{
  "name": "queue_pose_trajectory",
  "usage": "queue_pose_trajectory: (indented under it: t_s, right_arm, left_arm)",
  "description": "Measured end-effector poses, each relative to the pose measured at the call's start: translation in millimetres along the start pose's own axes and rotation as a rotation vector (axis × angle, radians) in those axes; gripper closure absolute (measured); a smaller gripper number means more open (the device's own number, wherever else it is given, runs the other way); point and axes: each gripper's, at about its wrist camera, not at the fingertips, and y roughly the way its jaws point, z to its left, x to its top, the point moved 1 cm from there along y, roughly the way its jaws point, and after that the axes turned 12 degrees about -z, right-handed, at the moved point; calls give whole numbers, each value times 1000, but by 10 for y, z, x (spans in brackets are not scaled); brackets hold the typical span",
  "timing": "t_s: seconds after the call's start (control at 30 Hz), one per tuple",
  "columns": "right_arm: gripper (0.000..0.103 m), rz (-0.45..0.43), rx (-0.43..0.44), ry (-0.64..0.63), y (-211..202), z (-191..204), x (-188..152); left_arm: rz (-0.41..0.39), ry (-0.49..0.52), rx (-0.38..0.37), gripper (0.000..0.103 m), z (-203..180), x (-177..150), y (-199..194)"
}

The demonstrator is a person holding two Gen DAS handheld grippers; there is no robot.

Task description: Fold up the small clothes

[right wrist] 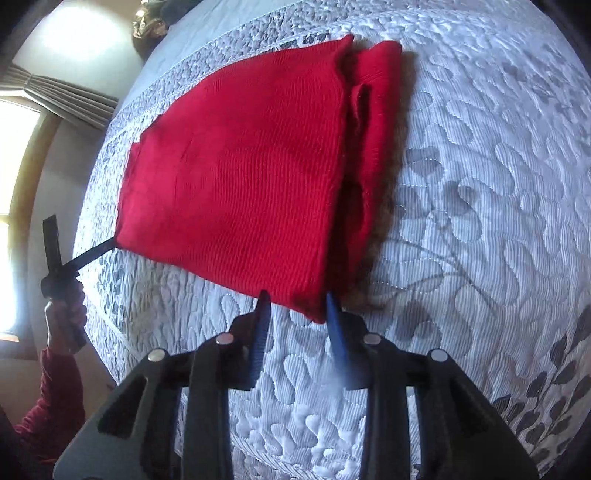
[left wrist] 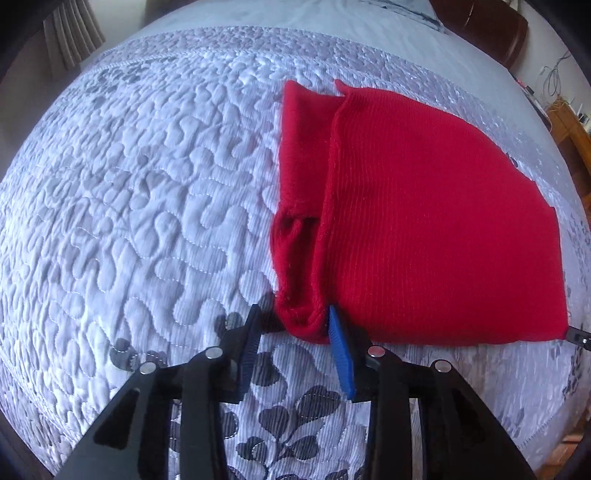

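A red knit garment (left wrist: 424, 221) lies folded flat on the quilted bedspread (left wrist: 147, 184), with a narrower folded strip along its left side. My left gripper (left wrist: 293, 314) points down at its near left corner, jaws open, and the cloth corner lies loosely between the fingertips. In the right wrist view the same garment (right wrist: 240, 166) spreads to the upper left. My right gripper (right wrist: 297, 299) stands open over its near right corner, which sits between the tips without being pinched. The left gripper (right wrist: 55, 251) also shows at the garment's far corner.
The grey-and-white floral bedspread (right wrist: 480, 221) stretches around the garment on all sides. A person's hand and red sleeve (right wrist: 62, 317) hold the left tool. A bright window with curtains (right wrist: 55, 96) is at the left; dark wooden furniture (left wrist: 491, 29) and cables (left wrist: 554, 81) lie beyond the bed.
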Motion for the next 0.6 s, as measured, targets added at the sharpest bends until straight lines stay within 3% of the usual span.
queue_pose_trajectory:
  t_s: [0.07, 0.1, 0.17, 0.33, 0.5, 0.6]
  right_arm:
    - [96, 7, -15, 4, 41, 7, 21]
    - [98, 6, -9, 9, 19, 1, 31]
    - [99, -5, 1, 3, -46, 15, 34]
    - [100, -2, -68, -64, -219, 50, -35]
    - [100, 77, -132, -74, 87, -72, -213]
    - [99, 61, -130, -79, 126, -49, -226]
  left_arm:
    - [20, -20, -22, 88, -13, 8, 51]
    - [28, -34, -22, 90, -15, 19, 74]
    - [33, -23, -16, 92, -37, 35, 81]
    - [25, 20, -4, 94, -45, 30, -5]
    - [46, 31, 1, 93, -6, -61, 181]
    - [46, 56, 18, 93, -74, -30, 195]
